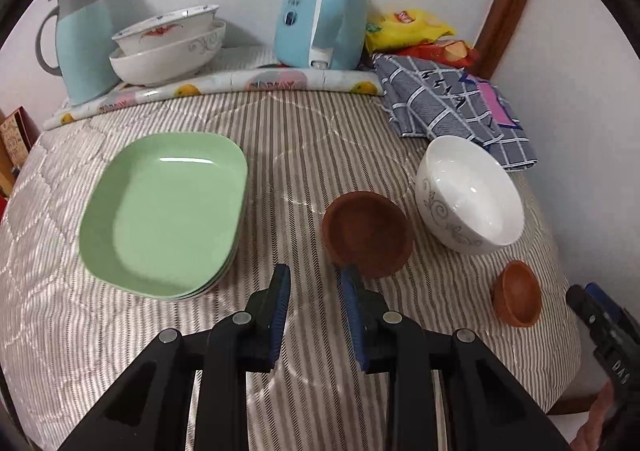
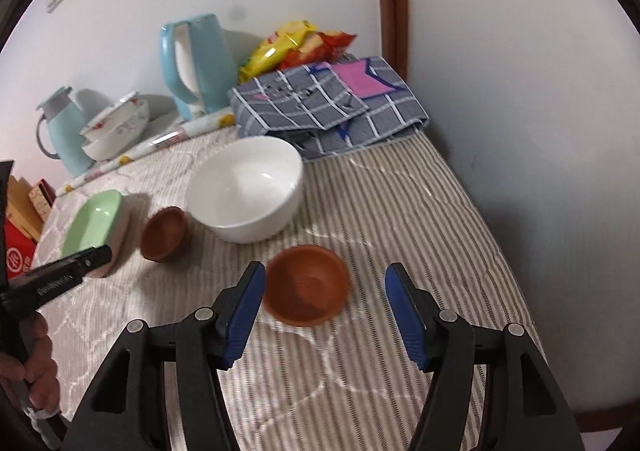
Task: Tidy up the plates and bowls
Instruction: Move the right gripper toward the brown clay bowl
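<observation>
Striped, quilted bedding [image 1: 304, 139] covers the work surface, which runs up to a pale wall where a blue kettle [image 1: 324, 7], a lidded blue jug [image 1: 82, 39], nested patterned bowls [image 1: 168, 47], snack packets [image 1: 408, 29] and a folded checked cloth [image 1: 448, 99] are lined up. On the near left, a stack of green plates [image 1: 168, 211] sits flat on the cover. To the right stands a white bowl [image 1: 468, 195], tipped slightly, its grey scroll pattern facing the camera. A dark brown bowl [image 1: 368, 233] rests just beside it, between the white bowl and the plates. A smaller orange-brown bowl [image 2: 306, 285] sits apart, nearer the table's front edge. The left gripper [image 1: 316, 283] hovers above the cover with its blue-padded jaws narrowly parted and empty, the right pad level with the dark brown bowl's near rim. The right gripper [image 2: 324, 287] hangs over the orange-brown bowl, jaws spread wide on either side, pads clear of it. A hand [image 2: 38, 355] grips the left tool's handle.
</observation>
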A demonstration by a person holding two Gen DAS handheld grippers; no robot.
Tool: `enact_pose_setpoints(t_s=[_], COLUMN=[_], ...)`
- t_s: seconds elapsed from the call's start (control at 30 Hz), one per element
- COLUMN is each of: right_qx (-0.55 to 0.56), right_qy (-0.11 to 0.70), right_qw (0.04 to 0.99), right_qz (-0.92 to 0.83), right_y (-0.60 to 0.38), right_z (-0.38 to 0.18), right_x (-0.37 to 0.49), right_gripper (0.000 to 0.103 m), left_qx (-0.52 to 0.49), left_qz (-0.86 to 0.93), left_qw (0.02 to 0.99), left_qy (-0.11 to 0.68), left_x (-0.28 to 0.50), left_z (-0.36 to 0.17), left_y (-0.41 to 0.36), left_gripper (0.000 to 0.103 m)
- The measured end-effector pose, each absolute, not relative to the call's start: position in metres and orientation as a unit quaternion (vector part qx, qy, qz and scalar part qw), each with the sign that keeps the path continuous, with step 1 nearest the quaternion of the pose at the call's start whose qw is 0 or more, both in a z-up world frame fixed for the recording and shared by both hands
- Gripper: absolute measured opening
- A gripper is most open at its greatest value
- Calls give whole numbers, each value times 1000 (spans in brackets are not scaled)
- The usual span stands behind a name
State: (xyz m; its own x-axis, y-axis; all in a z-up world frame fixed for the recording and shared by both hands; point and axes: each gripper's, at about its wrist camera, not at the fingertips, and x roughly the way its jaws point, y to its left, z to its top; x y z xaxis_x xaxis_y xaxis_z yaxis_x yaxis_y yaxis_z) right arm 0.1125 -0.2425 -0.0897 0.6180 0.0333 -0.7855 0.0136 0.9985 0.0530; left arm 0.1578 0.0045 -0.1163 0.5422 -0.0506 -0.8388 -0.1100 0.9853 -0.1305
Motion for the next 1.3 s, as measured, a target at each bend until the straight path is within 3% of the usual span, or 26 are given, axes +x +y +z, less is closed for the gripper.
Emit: enact_pose_setpoints(t_s=[0.9,0.97,1.1,1.3], right_qx=[50,50,51,48], right_qy=[481,483,482,470], right_qw=[875,874,875,881], right_qz=[14,13,12,10], right_y=[-263,-263,-261,-260], right_z=[-150,-153,-159,-160], right_x=[148,149,151,149], right_gripper=[56,56,56,56], left_qx=[-80,-75,-86,-82], left_qz=[41,40,38,34], left_qw=[860,860,857,862], left_qy=[502,504,507,500], left_x=[212,213,215,213], left_z=[-161,-160,-162,-163], left_y=[-21,-22,-13,-13], left_gripper=[26,28,42,43])
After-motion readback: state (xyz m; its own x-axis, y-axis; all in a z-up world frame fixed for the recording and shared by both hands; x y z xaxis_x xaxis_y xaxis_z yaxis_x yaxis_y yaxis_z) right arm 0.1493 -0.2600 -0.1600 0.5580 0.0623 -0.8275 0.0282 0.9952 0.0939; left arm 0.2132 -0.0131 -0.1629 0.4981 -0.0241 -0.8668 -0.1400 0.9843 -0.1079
